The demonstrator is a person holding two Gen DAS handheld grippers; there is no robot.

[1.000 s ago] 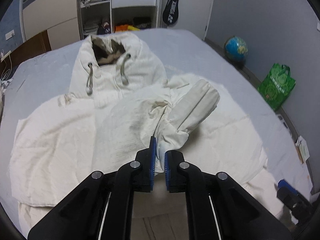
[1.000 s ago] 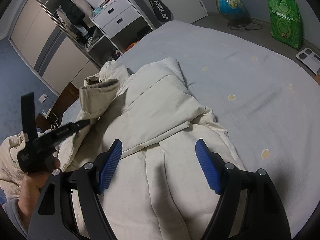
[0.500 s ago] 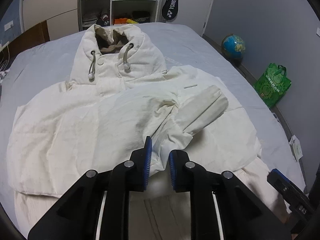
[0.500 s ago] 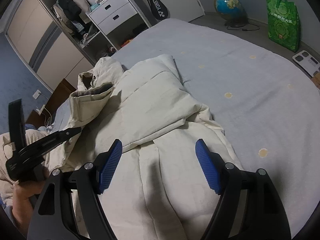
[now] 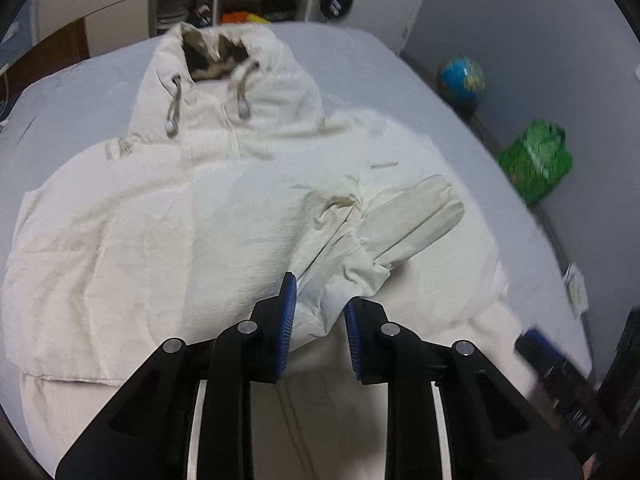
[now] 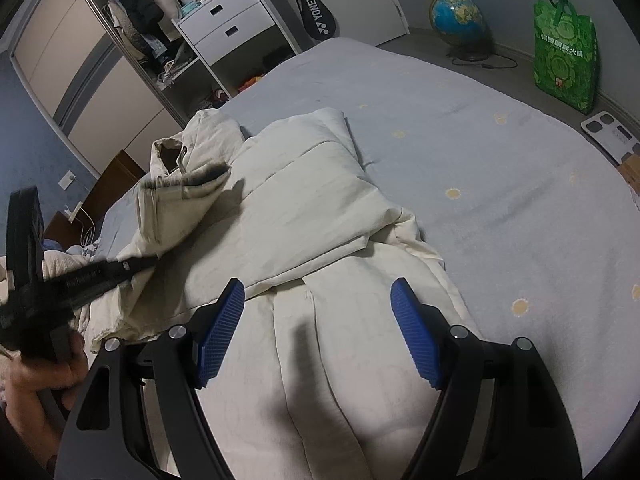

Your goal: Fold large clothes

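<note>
We are over a bed with a pale blue-grey sheet dotted with yellow spots, an open wardrobe at the upper left of the right wrist frame. The cream hooded jacket lies spread across the mattress, hood toward the top of the left wrist frame, one sleeve folded across its middle. Our left gripper sits at lower centre with its blue pads slightly parted, a fold of the sleeve lying between them. Our right gripper is spread wide above the jacket's lower part, touching nothing. At upper right a globe and a green bag with unreadable white print stand on the floor; a black racket cover reads YONEX
</note>
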